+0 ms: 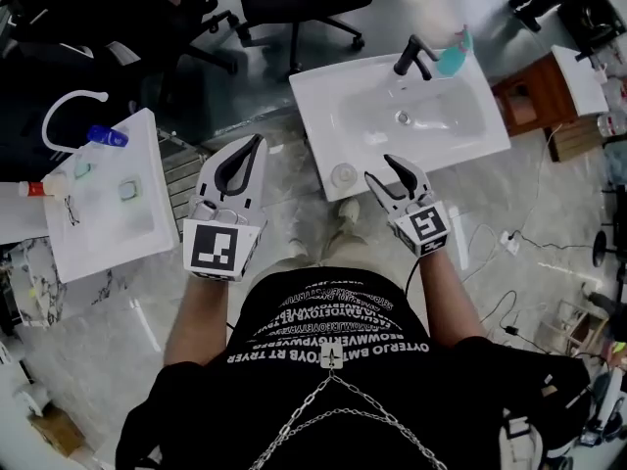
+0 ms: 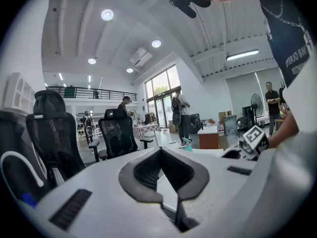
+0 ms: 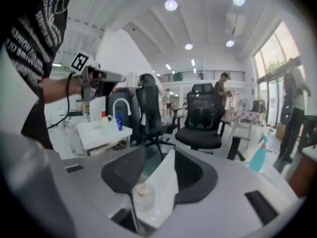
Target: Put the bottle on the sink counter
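Bottle (image 1: 343, 174) is standing on the sink counter's (image 1: 318, 116) front corner, centre frame, just beside my right gripper (image 1: 380, 168). Its fingers are standing apart, not pressing the bottle. My left gripper (image 1: 260, 141) is hovering with fingers together, empty. Faucet (image 1: 413, 55) and spray bottle (image 1: 454, 57) are sitting upper right, well apart.

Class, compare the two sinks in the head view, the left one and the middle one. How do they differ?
The left sink has a white arched faucet; the middle sink has a black faucet. The left sink carries a blue bottle by its faucet; the middle sink carries a teal spray bottle at the back and a small clear bottle at its front corner. Both are white and rectangular.
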`<state>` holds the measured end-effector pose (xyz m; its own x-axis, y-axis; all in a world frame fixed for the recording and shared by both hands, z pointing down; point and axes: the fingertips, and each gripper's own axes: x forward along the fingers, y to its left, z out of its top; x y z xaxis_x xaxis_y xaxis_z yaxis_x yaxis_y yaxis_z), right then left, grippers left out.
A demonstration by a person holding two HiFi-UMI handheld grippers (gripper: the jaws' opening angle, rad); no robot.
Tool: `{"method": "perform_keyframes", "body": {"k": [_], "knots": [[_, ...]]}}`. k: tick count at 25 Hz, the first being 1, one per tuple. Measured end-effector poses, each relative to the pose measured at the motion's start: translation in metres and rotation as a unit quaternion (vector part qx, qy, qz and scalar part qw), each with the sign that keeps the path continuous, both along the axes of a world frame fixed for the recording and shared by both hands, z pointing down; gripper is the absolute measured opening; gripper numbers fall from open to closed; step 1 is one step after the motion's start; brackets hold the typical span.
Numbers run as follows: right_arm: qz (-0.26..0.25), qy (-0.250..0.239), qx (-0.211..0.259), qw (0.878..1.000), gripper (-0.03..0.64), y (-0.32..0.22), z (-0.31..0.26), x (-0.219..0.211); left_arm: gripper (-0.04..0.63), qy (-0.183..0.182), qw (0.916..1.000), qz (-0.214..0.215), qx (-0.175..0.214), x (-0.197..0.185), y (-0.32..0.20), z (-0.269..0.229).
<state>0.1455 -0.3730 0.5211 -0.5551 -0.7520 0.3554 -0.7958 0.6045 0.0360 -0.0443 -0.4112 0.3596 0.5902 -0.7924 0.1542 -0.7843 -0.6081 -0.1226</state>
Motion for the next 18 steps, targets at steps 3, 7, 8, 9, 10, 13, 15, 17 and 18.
{"method": "perform_keyframes", "body": {"k": [3, 7, 8, 9, 10, 13, 15, 17, 18], "knots": [[0.063, -0.01, 0.059, 0.996, -0.005, -0.003, -0.08, 0.014, 0.006, 0.005, 0.9998, 0.008, 0.017, -0.001, 0.01, -0.017], [0.076, 0.015, 0.109, 0.991, -0.005, 0.007, -0.15, 0.008, 0.006, 0.01, 0.999, 0.022, 0.037, -0.005, 0.025, -0.038], [0.08, 0.018, 0.119, 0.99, -0.005, 0.011, -0.163, 0.006, 0.006, 0.01, 0.9988, 0.026, 0.04, -0.005, 0.029, -0.042], [0.085, 0.017, 0.124, 0.989, -0.005, 0.016, -0.174, 0.004, 0.006, 0.012, 0.9986, 0.028, 0.043, -0.006, 0.033, -0.045], [0.09, 0.016, 0.125, 0.988, -0.005, 0.021, -0.182, 0.003, 0.006, 0.014, 0.9984, 0.031, 0.044, -0.006, 0.037, -0.047], [0.105, 0.013, 0.118, 0.987, -0.005, 0.036, -0.19, 0.003, 0.006, 0.016, 0.9981, 0.041, 0.043, -0.007, 0.05, -0.047], [0.111, 0.017, 0.115, 0.987, -0.005, 0.045, -0.19, 0.002, 0.006, 0.018, 0.9977, 0.049, 0.043, -0.007, 0.058, -0.048], [0.119, 0.026, 0.115, 0.986, -0.005, 0.054, -0.19, 0.001, 0.006, 0.022, 0.9971, 0.056, 0.046, -0.007, 0.065, -0.05], [0.122, 0.03, 0.116, 0.985, -0.005, 0.058, -0.189, 0.001, 0.006, 0.023, 0.9968, 0.059, 0.047, -0.008, 0.069, -0.05]]}}
